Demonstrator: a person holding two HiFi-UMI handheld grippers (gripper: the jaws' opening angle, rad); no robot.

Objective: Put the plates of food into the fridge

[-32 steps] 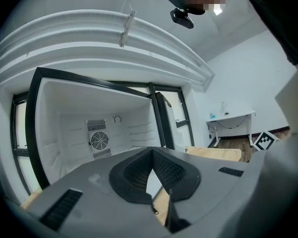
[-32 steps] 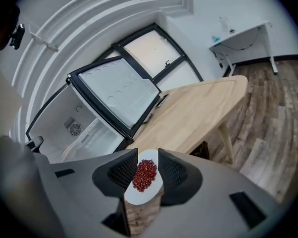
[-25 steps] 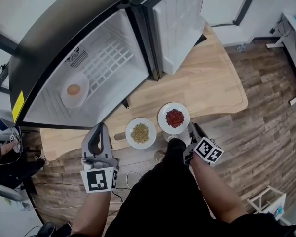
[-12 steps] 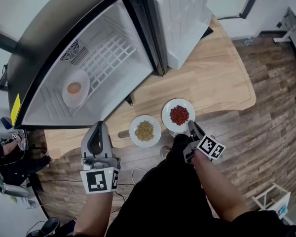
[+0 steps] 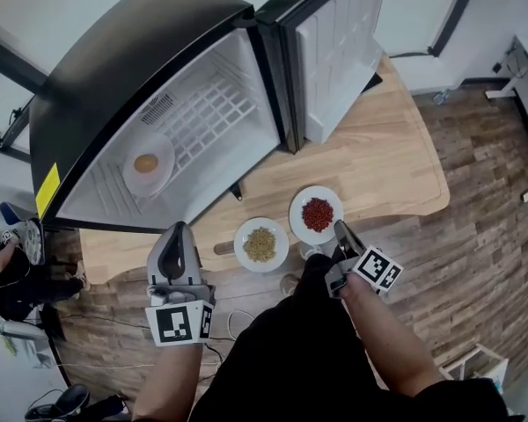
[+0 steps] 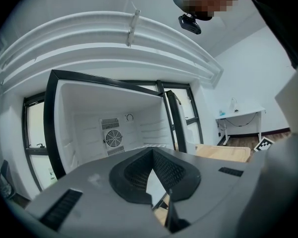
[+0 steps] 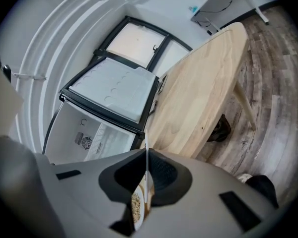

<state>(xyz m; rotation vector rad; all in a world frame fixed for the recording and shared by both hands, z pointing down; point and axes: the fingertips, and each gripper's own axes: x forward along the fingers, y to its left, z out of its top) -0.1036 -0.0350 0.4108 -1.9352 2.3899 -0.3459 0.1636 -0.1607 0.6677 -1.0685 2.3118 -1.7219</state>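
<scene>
A white plate of red food (image 5: 317, 214) lies on the wooden table (image 5: 378, 148), with a plate of yellow-green grains (image 5: 261, 244) to its left. My right gripper (image 5: 339, 233) is at the red plate's near right edge. Its jaws are closing, and in the right gripper view the thin white rim (image 7: 145, 162) stands edge-on between the pads. A third plate with an orange item (image 5: 147, 164) rests on the wire shelf inside the open fridge (image 5: 158, 104). My left gripper (image 5: 176, 233) hovers at the table's near edge, shut and holding nothing, pointing at the fridge interior (image 6: 109, 128).
The fridge door (image 5: 334, 51) stands swung open to the right over the table's far side. A small dark object (image 5: 236, 191) lies on the table by the fridge's front. Wood floor and a white desk (image 5: 524, 69) lie to the right; a person's hand (image 5: 0, 253) shows at far left.
The right gripper's jaws have come together round the red plate's rim. The left gripper has stayed near the table's edge. The head view has shifted slightly.
</scene>
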